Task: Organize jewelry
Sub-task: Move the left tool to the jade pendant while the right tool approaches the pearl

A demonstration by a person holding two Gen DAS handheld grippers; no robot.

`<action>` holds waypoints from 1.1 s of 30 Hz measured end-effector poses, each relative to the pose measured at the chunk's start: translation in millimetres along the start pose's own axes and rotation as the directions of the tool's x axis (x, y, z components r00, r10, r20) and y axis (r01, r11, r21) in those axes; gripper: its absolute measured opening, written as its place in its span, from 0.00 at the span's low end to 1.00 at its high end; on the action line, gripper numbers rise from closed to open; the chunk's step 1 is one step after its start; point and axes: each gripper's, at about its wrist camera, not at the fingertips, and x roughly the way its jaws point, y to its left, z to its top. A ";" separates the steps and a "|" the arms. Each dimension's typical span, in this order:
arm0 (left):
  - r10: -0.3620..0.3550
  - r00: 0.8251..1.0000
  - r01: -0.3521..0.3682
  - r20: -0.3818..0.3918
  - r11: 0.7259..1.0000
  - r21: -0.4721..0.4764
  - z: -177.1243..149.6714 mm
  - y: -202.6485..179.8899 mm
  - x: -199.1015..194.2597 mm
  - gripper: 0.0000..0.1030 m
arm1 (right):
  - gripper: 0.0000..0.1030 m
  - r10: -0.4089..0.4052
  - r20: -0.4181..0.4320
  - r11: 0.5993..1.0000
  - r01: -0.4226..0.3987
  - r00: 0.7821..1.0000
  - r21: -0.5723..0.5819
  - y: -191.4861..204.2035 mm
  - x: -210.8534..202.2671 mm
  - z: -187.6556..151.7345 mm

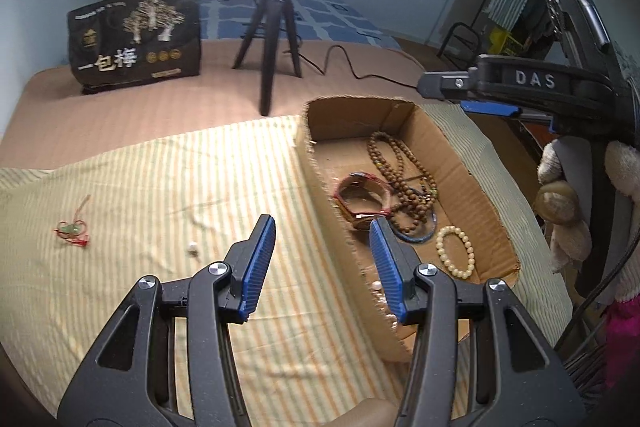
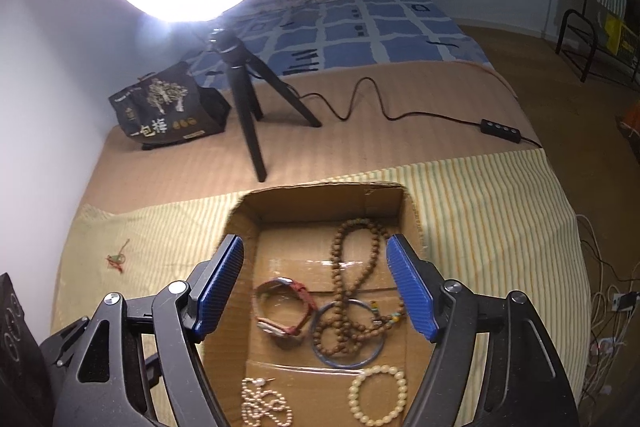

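Note:
A cardboard box (image 1: 320, 183) (image 2: 248, 215) sits on a striped cloth. In it lie a brown bead necklace (image 1: 396, 163) (image 2: 352, 267), a red-strap watch (image 1: 362, 197) (image 2: 286, 307), a blue bangle (image 1: 416, 237) (image 2: 348, 359), a cream bead bracelet (image 1: 456, 251) (image 2: 378, 395) and a pearl string (image 2: 264, 403). A red-corded green pendant (image 1: 72, 229) (image 2: 117, 259) and a small white piece (image 1: 193, 248) lie on the cloth, left of the box. My left gripper (image 1: 322, 231) is open and empty over the box's left wall. My right gripper (image 2: 316, 251) is open and empty above the box.
A ring light on a black tripod (image 1: 268, 39) (image 2: 244, 99) stands behind the box, its cable (image 2: 360, 99) trailing right to a switch. A black printed bag (image 1: 134, 45) (image 2: 168, 107) sits at the back left. The right gripper's body (image 1: 520, 83) hangs above the box's right side.

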 end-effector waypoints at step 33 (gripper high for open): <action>0.154 0.988 -0.154 -0.031 0.907 -0.392 -21.6 229.8 -47.4 0.58 | 0.72 0.176 -0.180 0.968 -0.203 0.968 -0.146 165.6 57.4 -45.1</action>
